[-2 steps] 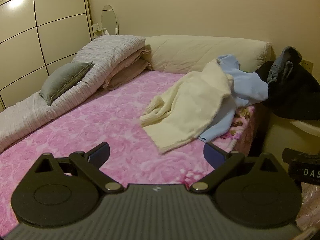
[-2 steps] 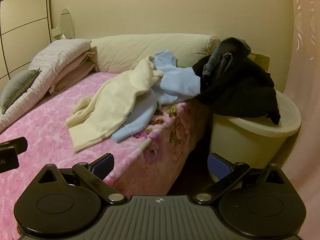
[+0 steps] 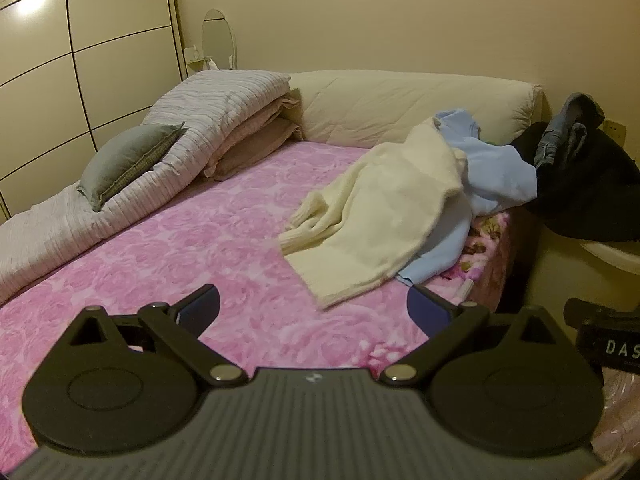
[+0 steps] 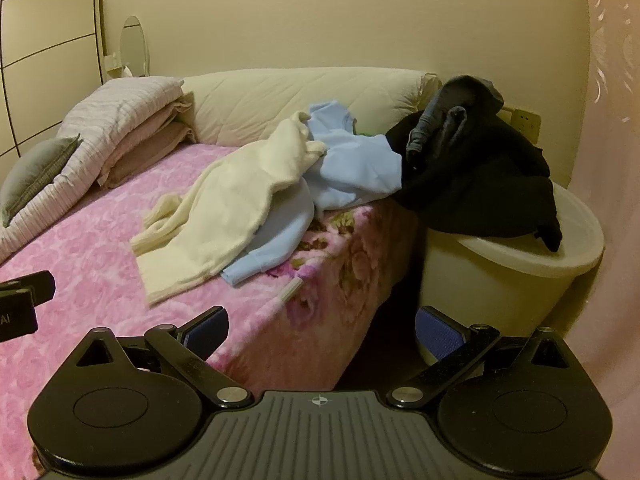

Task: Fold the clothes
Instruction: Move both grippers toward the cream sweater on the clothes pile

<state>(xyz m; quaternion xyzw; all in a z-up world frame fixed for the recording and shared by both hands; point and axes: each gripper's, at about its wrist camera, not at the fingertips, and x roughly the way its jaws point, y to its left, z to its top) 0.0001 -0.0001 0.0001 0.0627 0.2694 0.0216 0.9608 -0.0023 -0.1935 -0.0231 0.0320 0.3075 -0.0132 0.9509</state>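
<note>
A cream garment (image 3: 376, 216) (image 4: 232, 208) lies crumpled on the pink bedspread (image 3: 180, 248) (image 4: 80, 256), partly over a light blue garment (image 3: 492, 168) (image 4: 352, 168) near the bed's right edge. Dark clothes (image 3: 592, 184) (image 4: 480, 176) are heaped on a white bin (image 4: 520, 280) beside the bed. My left gripper (image 3: 312, 308) hovers open over the bedspread, short of the cream garment. My right gripper (image 4: 320, 328) is open too, above the bed's right edge, with nothing between its fingers.
Folded quilts (image 3: 208, 120) and a grey cushion (image 3: 128, 156) line the bed's left side. A long cream bolster (image 3: 400, 108) runs along the headboard wall. Wardrobe doors (image 3: 60, 60) stand at far left. A pink curtain (image 4: 608, 160) hangs at right.
</note>
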